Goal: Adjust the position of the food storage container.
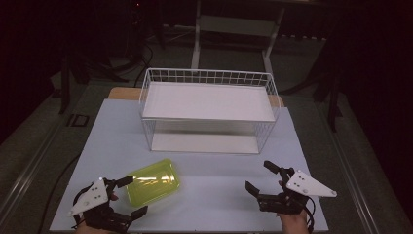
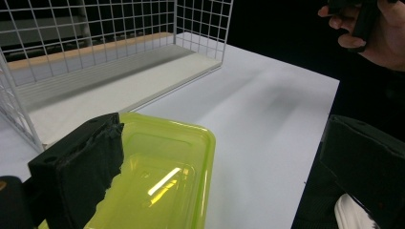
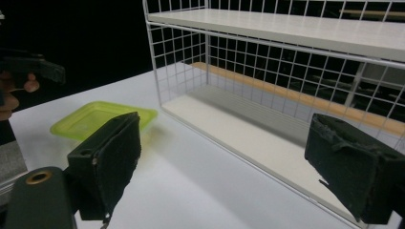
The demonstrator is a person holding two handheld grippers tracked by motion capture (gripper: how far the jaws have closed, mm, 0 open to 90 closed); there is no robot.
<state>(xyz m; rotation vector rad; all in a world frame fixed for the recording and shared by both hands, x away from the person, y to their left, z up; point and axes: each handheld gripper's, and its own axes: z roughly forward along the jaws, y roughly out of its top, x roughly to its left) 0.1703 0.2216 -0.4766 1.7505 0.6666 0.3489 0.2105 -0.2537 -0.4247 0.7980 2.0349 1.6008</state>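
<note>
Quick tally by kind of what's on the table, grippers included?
Yellow-green tray: 1
White wire rack: 1
Grippers: 2, left gripper and right gripper
Total: 4

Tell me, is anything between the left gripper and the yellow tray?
Nothing visible. The left gripper is open, with the yellow tray flat on the table right between its jaws.
</note>
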